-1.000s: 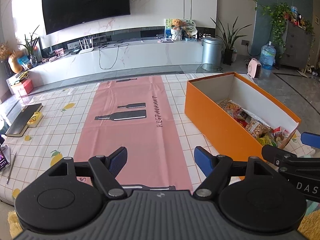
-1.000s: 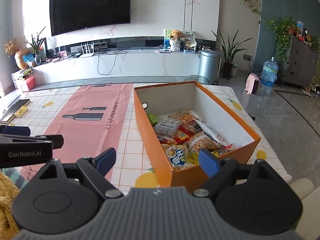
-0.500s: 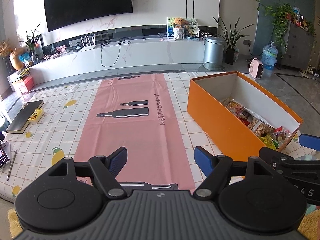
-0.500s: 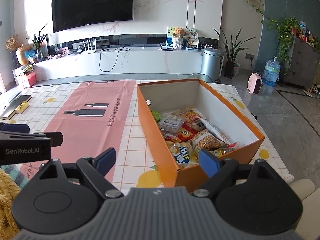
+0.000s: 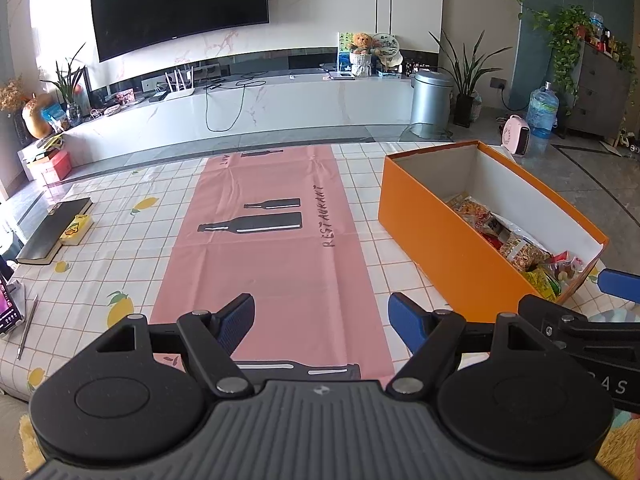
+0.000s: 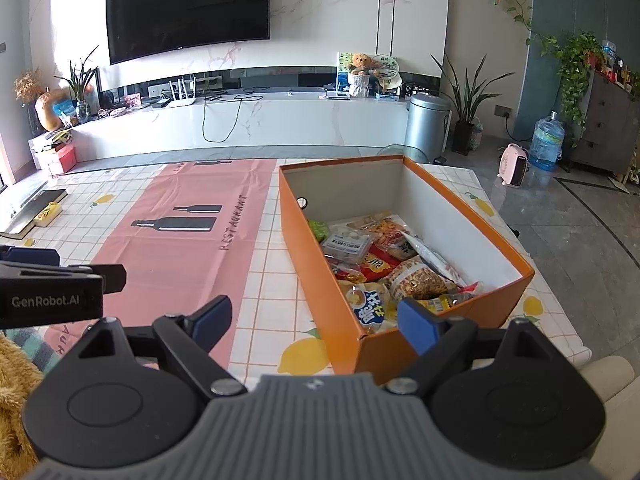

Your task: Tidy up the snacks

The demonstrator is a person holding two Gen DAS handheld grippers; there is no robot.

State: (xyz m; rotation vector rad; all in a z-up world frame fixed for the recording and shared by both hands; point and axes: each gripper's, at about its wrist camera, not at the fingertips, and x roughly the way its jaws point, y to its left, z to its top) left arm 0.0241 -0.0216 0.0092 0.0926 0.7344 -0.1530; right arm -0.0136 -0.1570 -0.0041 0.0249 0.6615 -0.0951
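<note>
An open orange box [image 6: 308, 264] stands on the table at the right and also shows in the left wrist view [image 5: 432, 232]. Several snack packets [image 6: 384, 264] lie in its near half; they show in the left wrist view too [image 5: 516, 244]. My left gripper [image 5: 322, 322] is open and empty above the pink runner [image 5: 272, 248], left of the box. My right gripper [image 6: 314, 320] is open and empty above the box's near left corner. Each gripper's side shows in the other's view.
The table has a checked lemon-print cloth [image 6: 264, 312]. A black book with a yellow item [image 5: 56, 230] lies at the table's left edge, and a pen [image 5: 26, 328] nearer. A TV, a low cabinet, a bin and plants stand behind.
Both grippers have risen and pulled back slightly; the box and runner sit a bit lower and farther in view. Jaws stayed open. Nothing on the table moved.
</note>
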